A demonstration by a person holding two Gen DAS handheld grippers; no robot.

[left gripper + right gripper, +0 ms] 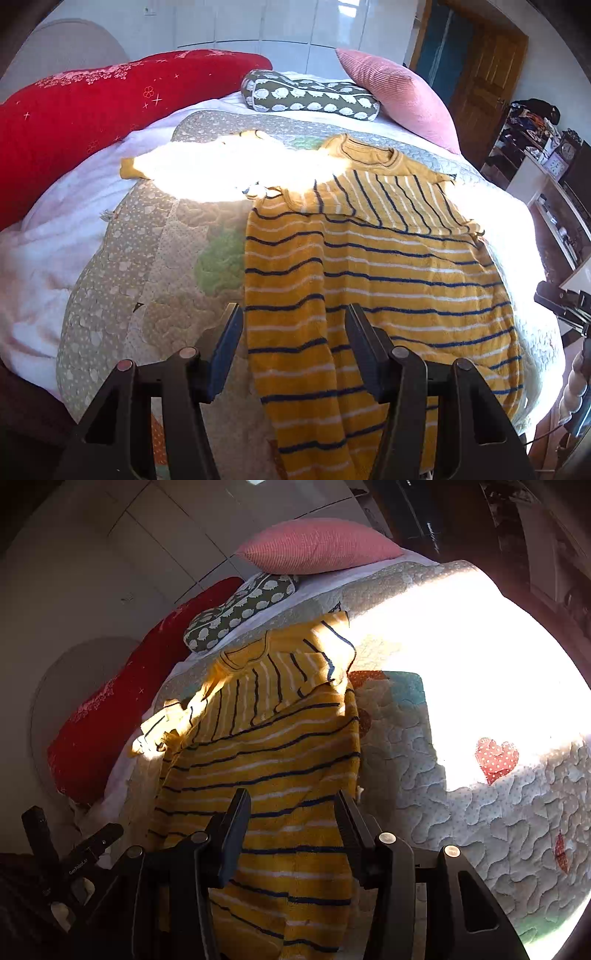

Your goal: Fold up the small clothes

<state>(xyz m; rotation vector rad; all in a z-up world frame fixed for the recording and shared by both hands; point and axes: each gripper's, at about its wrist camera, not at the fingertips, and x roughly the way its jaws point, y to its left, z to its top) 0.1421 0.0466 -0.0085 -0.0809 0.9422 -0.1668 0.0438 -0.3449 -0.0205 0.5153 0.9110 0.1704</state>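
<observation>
A small yellow garment (388, 266) with navy and white stripes lies on the quilted bedspread (147, 266), neck end far from me, one sleeve folded across its chest and the other sleeve stretched left into bright sunlight. My left gripper (293, 325) is open over its near left part, jaws astride the left leg. My right gripper (293, 812) is open over the near end of the garment (273, 760), jaws apart and empty. The left gripper also shows at the lower left of the right wrist view (74, 853).
A red bolster (92, 107), a grey hedgehog-print cushion (310, 96) and a pink pillow (399, 96) lie at the bed's far end. A shelf with clutter (535, 147) stands at the right. A sunlit patch washes out part of the quilt (461, 683).
</observation>
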